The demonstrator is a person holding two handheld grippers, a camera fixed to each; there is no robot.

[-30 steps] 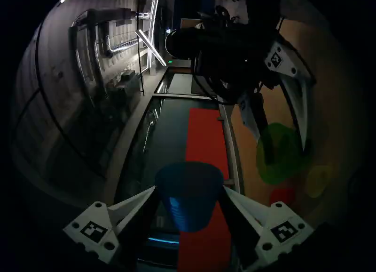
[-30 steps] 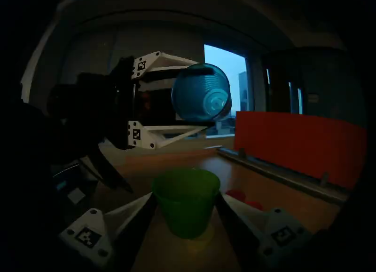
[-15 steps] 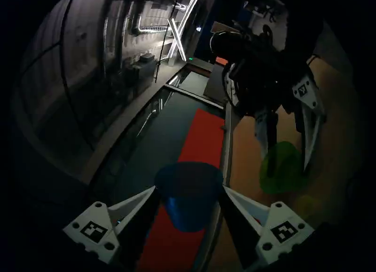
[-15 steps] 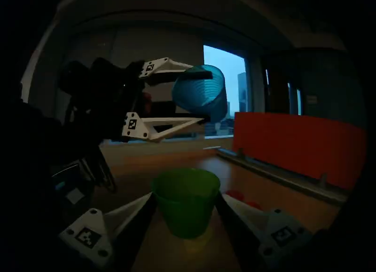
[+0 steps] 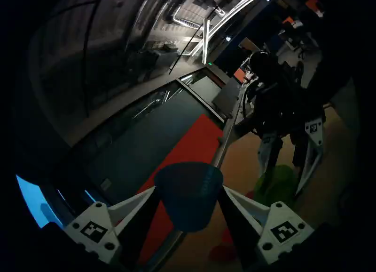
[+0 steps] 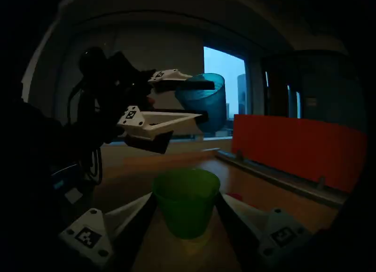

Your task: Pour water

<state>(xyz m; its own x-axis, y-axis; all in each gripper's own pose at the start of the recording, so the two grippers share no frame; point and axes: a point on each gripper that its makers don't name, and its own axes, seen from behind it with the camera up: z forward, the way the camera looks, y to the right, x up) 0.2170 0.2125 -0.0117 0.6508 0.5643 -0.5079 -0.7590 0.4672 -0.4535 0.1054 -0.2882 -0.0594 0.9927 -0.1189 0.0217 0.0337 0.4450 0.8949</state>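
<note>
Cups sit in both tongs. My left gripper (image 5: 189, 191) is part-closed on the blue cup (image 5: 189, 206), both fingers pressing its sides, and holds it in the air, above and beyond the green cup (image 6: 186, 204). My right gripper (image 6: 186, 196) clamps the green cup likewise, low at the table (image 6: 249, 185), near a red panel (image 6: 301, 147).
</note>
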